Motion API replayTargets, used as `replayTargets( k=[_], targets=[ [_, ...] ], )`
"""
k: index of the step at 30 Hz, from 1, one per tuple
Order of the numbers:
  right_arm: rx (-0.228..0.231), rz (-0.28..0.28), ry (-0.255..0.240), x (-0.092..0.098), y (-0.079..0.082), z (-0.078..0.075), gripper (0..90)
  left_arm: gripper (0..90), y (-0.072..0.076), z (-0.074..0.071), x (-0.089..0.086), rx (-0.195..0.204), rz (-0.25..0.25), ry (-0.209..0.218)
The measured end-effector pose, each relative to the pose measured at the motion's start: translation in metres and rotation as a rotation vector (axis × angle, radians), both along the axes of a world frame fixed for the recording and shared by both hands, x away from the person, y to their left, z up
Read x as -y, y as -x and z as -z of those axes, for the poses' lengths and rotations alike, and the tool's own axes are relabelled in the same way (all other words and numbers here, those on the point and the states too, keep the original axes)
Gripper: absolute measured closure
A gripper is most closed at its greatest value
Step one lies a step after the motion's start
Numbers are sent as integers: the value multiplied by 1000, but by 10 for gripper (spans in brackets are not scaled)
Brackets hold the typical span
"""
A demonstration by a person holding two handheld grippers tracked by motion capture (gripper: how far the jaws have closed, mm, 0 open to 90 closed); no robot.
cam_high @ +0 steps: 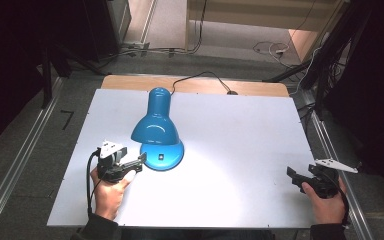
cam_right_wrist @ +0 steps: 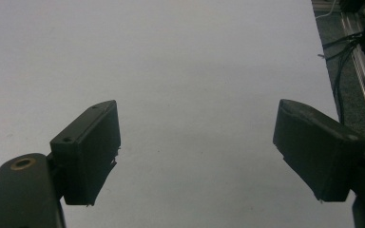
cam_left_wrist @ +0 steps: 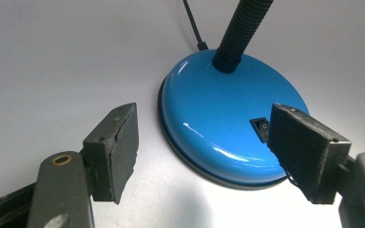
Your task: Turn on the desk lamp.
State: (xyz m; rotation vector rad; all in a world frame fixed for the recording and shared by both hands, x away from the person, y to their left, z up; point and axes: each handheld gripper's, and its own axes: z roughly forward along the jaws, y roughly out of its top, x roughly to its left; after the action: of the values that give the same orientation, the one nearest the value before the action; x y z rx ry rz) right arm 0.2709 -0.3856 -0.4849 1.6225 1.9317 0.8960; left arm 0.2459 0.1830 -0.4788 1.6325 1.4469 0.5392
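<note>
**Left gripper at the lamp's base**

A blue lamp [cam_high: 157,131] stands on the left half of the white table [cam_high: 230,150], a little toward the far side. Its round base [cam_left_wrist: 228,123] lies flat on the table, with a small black switch [cam_left_wrist: 261,129] on top at the near side. A black ribbed neck [cam_left_wrist: 240,28] rises from the base, and the shade [cam_high: 155,127] hangs over it, mouth down, throwing a bright pool of light on the table. A black cord [cam_high: 200,77] runs from the lamp over the far edge.

The left gripper [cam_high: 139,162] sits just near and left of the base, held by the left hand [cam_high: 111,192]. Its jaws are spread, and in the left gripper view the base's near rim shows between them; no pad presses on it.

The right gripper [cam_high: 294,176] rests well apart, at the near right corner, in the right hand [cam_high: 327,200]. Its jaws are spread too, with bare table between them.
</note>
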Motion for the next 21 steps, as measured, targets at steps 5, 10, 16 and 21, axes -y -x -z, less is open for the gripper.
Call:
replayTargets(
  k=[5,10,16,21],
  targets=[
    [-2,5,-3,0,0,0,148,267,1,1,-4,-5,-9,-4],
    [-2,1,-2,0,0,0,148,263,3,1,-9,-2,-21,1],
    [-2,6,-4,1,0,0,147,261,7,1,-16,-8,-36,-1],
    [-1,8,-6,1,1,0,147,255,11,2,-24,-12,-48,1]
  ],
)
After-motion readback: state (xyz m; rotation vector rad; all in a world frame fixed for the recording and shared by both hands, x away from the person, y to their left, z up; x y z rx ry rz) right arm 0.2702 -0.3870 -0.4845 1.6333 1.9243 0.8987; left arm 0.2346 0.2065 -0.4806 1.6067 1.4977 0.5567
